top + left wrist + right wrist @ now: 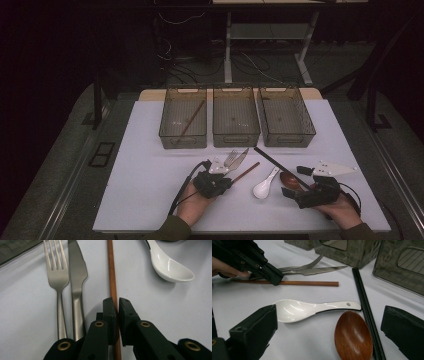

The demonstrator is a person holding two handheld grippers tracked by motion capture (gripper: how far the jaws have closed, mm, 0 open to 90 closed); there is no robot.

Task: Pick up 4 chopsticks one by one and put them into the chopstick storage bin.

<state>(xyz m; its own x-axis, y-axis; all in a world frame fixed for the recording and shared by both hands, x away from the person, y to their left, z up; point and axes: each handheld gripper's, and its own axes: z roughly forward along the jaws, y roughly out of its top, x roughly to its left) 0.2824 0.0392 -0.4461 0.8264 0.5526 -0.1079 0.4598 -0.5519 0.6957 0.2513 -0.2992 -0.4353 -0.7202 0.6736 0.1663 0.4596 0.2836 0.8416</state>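
Observation:
My left gripper is shut on a brown chopstick, which lies flat on the white table and is pinched near its near end. A steel fork and knife lie just left of it. In the high view the left gripper sits at centre front. My right gripper rests on the table at the right, its jaws open wide. Ahead of the right gripper lie a white ceramic spoon, a brown wooden spoon and a pair of black chopsticks.
Three dark mesh bins stand in a row at the back: left, middle, right. A brown chopstick lies inside the left bin. The table's front edge runs just under both hands.

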